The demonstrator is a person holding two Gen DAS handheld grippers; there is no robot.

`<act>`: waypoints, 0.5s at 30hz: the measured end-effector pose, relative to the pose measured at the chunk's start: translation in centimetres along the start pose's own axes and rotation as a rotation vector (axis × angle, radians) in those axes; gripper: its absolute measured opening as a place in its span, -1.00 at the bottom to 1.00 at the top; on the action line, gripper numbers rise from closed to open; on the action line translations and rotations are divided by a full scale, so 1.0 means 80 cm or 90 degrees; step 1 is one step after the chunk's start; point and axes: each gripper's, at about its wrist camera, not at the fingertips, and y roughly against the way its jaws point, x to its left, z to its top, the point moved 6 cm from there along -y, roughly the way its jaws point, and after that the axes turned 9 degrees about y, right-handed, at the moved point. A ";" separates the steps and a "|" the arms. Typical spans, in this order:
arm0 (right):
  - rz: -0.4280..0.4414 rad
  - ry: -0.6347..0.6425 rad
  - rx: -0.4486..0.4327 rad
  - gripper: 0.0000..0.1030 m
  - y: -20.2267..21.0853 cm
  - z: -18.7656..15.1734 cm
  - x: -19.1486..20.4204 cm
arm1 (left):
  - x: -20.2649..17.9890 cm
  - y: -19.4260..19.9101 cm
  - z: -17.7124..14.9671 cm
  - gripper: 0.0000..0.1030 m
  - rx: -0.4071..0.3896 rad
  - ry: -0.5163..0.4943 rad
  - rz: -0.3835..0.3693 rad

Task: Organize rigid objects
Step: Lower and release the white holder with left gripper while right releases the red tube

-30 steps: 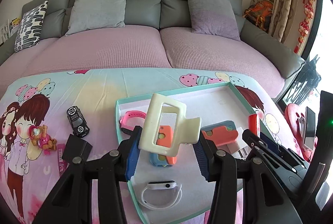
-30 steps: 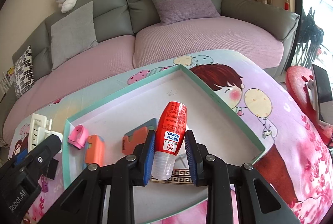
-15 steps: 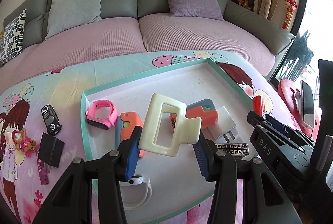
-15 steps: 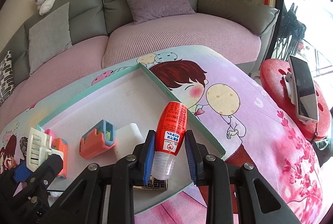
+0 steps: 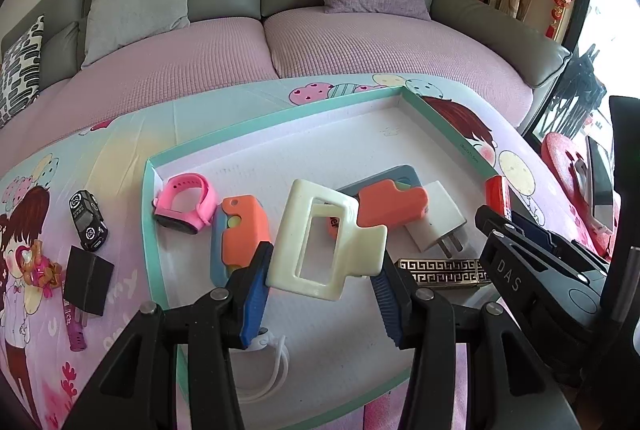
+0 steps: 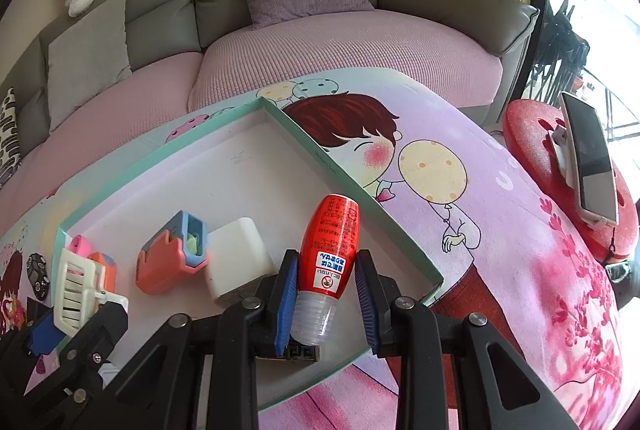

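My left gripper [image 5: 322,266] is shut on a cream hair claw clip [image 5: 290,230], held above the middle of a teal-rimmed white tray [image 5: 280,118]. My right gripper [image 6: 326,266] is shut on a red bottle [image 6: 332,230] with a clear cap, above the tray's near right part beside its right rim [image 6: 344,170]. In the tray lie a pink watch [image 5: 186,202], two orange-and-blue pieces [image 5: 240,230] [image 5: 392,210], a white plug [image 5: 436,222], a black-and-gold patterned bar [image 5: 440,270] and a white watch [image 5: 264,362] partly hidden by my left fingers.
Left of the tray, on the cartoon-print cloth, lie a black toy car [image 5: 87,220] and a black charger [image 5: 86,280]. A grey-and-pink sofa [image 5: 320,42] stands behind. A red stool [image 6: 560,190] with a phone [image 6: 588,166] stands at the right.
Both grippers sank a little and moved right over the tray, the right one toward its right rim. Each still holds its object the same way.
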 end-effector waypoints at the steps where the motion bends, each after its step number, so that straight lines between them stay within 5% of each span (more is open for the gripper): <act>1: 0.001 -0.001 0.002 -0.41 -0.001 0.000 0.000 | 0.000 -0.001 0.000 -0.03 0.001 0.000 0.000; 7: 0.001 0.001 0.010 -0.39 -0.004 -0.002 0.000 | 0.003 -0.003 -0.001 -0.01 0.008 0.005 0.004; 10: 0.000 0.004 0.007 -0.39 -0.002 -0.001 0.001 | 0.007 -0.002 0.000 0.33 0.009 0.015 0.002; 15: -0.003 0.012 -0.008 -0.37 0.006 0.004 0.004 | 0.012 0.005 0.005 0.36 0.002 0.027 -0.002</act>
